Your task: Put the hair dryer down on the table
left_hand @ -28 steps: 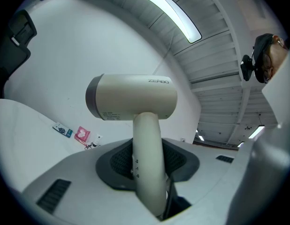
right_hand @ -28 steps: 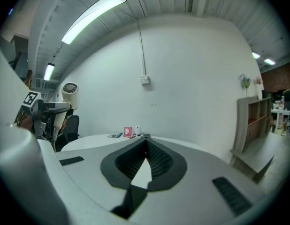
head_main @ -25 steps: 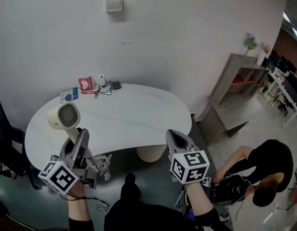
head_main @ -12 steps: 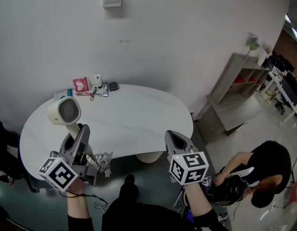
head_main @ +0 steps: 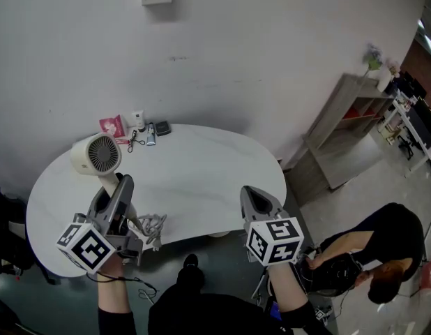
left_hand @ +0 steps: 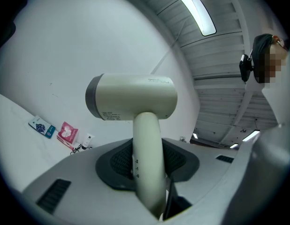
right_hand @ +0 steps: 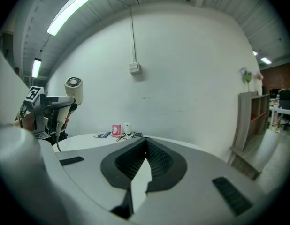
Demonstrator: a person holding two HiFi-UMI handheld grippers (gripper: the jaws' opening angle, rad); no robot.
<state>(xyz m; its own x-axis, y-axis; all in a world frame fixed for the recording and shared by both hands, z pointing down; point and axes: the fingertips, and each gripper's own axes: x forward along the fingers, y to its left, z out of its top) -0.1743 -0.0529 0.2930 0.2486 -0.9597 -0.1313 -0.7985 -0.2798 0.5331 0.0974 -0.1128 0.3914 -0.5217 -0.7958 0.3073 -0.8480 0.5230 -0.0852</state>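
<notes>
Lowering the hair dryer (head_main: 97, 156) onto the worktop (head_main: 208, 176)

The left tool (head_main: 123, 181) pinches the dryer's handle (left_hand: 147, 158) between its pads. The handle stands upright and the barrel lies across the top, its grille end turned back toward the holder. The dryer is in the air by the near-left edge of the white worktop, resting on nothing. The right tool (head_main: 251, 192) is pressed together on nothing and sits off the near edge, well apart from the dryer.

To do this well, I judge the wrist should roll so the dryer comes down on its side, because stood on the handle end it would likely topple. Ease it down until barrel and handle both bear on the surface. Only then spread the jaws, and draw the tool straight back so the pads do not drag the handle.

The cord (head_main: 151, 226) bunches loosely below the tool at the near edge. Its weight could tug the dryer toward that edge, so a bare spot further in looks safer. Stop short of the small items (head_main: 135, 125) lined up along the far edge.
</notes>
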